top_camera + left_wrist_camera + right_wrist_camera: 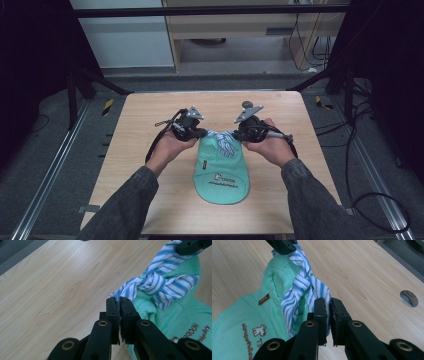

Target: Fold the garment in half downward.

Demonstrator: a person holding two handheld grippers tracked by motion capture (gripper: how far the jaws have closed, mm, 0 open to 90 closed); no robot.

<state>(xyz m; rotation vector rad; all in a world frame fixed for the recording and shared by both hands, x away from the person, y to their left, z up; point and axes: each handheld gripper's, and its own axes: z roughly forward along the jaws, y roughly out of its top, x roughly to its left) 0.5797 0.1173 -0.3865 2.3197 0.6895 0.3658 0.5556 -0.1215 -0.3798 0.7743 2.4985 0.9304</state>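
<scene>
A mint-green bib with printed lettering lies flat on the wooden table, its neck end toward the far side. Its two blue-and-white striped ties are wound into a knot above the neck. My left gripper is shut on the end of one striped tie. My right gripper is shut on the end of the other striped tie. The grippers face each other across the knot, each tie end drawn outward. The green bib lies below the knot.
A round cable hole sits in the table behind the right gripper, near the far edge. Bare wood surrounds the bib on both sides. Black frame posts and cables stand beyond the table.
</scene>
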